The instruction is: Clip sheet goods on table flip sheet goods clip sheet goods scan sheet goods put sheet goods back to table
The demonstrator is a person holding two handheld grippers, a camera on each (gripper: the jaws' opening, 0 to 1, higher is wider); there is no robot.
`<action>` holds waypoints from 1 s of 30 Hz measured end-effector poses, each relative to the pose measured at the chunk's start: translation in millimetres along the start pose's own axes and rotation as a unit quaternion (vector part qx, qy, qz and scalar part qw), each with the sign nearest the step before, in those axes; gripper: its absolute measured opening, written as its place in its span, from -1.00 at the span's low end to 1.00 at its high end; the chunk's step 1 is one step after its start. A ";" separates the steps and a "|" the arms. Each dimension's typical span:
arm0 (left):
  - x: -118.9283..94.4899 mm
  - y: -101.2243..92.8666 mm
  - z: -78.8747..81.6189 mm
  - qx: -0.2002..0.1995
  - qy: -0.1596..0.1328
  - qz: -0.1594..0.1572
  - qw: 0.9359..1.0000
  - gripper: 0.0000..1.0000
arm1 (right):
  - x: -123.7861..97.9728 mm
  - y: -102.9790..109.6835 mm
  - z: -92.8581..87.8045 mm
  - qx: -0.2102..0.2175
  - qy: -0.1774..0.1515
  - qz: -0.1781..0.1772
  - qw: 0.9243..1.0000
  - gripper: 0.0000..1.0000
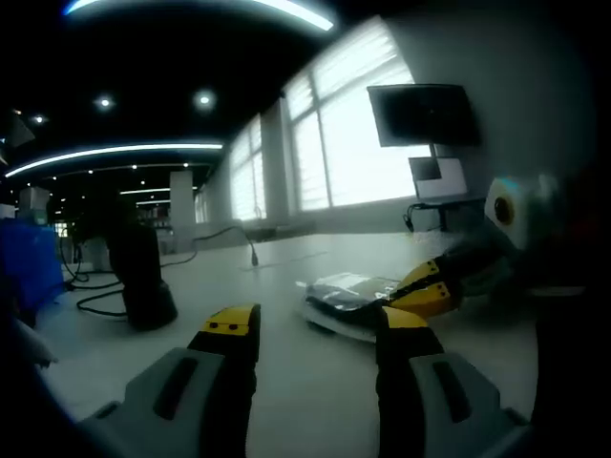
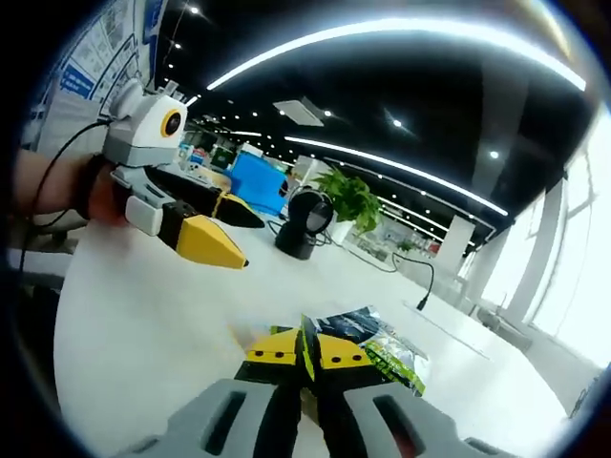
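No print on the packet (image 2: 368,345) can be read from here; you see only a dark and green wrapper, its contents unclear. Your right gripper (image 2: 307,355) has its fingers closed on the packet's near edge, with the rest of it lying on the white desk (image 2: 143,315). Your left gripper (image 1: 315,329) hangs above the desk with its fingers parted, holding nothing, and the packet lies just beyond them.

A dark scanner stand (image 1: 140,277) with trailing cable (image 1: 205,239) sits on the white table (image 1: 305,382); a wall monitor (image 1: 423,114) hangs beside bright windows (image 1: 334,134).
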State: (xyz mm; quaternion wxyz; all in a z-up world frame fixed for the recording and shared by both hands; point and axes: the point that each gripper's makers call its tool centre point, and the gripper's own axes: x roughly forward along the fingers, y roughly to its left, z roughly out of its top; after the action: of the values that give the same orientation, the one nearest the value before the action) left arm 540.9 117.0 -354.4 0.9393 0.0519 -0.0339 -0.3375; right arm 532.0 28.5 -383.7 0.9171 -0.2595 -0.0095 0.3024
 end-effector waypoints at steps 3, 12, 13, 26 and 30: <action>-0.2 -0.2 0.3 0.000 0.000 0.000 1.000 -0.18 | -0.1 0.4 -1.1 -0.013 0.003 0.001 1.000 -1.00; -1.0 -1.7 0.9 0.000 0.000 -0.001 1.000 -0.18 | -11.2 -3.0 0.8 0.002 0.001 0.014 1.000 -1.00; -1.0 -1.8 0.8 0.001 0.000 -0.001 1.000 -0.18 | -14.7 -1.9 1.1 0.008 -0.001 0.019 1.000 -1.00; -1.6 -4.2 0.8 0.004 0.002 -0.001 1.000 -0.18 | -31.5 8.7 -5.7 -0.008 -0.002 0.034 0.999 -1.00; -0.9 -5.4 1.1 0.009 0.002 -0.004 1.000 -0.18 | -30.8 11.0 -6.7 -0.013 -0.001 0.037 0.999 -1.00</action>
State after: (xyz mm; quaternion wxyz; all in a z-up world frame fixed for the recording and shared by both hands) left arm 536.7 113.4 -354.0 0.9373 0.0612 -0.0346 -0.3413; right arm 502.0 15.6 -390.5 0.9019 -0.2710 -0.0042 0.3364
